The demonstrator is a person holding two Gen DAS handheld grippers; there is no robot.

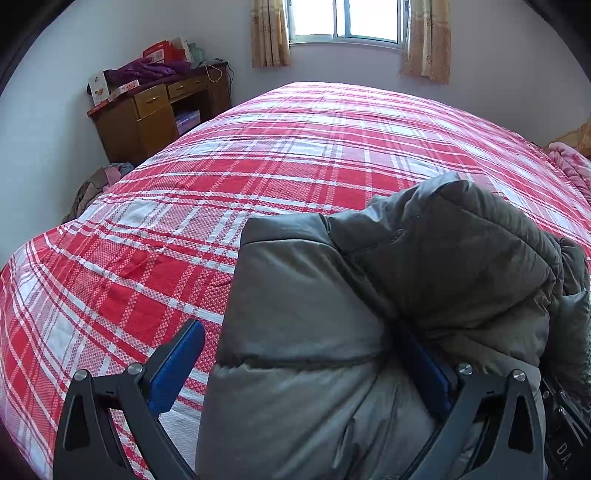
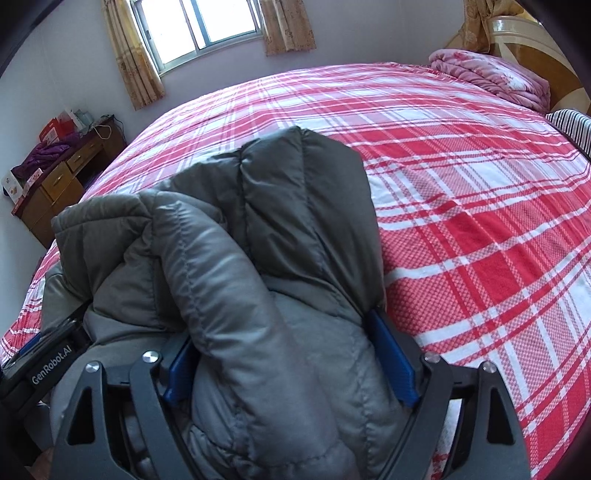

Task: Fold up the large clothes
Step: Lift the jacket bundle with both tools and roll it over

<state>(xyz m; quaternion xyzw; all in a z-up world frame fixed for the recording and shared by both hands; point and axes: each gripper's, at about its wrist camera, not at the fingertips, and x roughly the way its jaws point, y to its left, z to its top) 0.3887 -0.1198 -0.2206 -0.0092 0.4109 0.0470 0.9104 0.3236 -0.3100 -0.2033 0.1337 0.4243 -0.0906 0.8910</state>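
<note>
A grey puffer jacket [image 1: 369, 295] lies bunched and folded over itself on the near part of the red plaid bed [image 1: 221, 184]. My left gripper [image 1: 299, 325] straddles the jacket's left part, jaws wide. Its left pad [image 1: 177, 369] stands clear of the fabric over the sheet, while its right pad [image 1: 424, 369] is tucked into a fold. In the right wrist view the jacket [image 2: 258, 240] bulges between the blue pads of my right gripper [image 2: 280, 328], whose jaws stand wide; the right pad's [image 2: 395, 362] inner face shows bare beside the fabric.
A wooden desk [image 1: 155, 118] piled with clothes and boxes stands left of the bed under the curtained window [image 1: 347, 22]. Clothes lie on the floor [image 1: 99, 184] beside it. A folded pink blanket [image 2: 491, 77] and a headboard [image 2: 535, 48] are at the far right.
</note>
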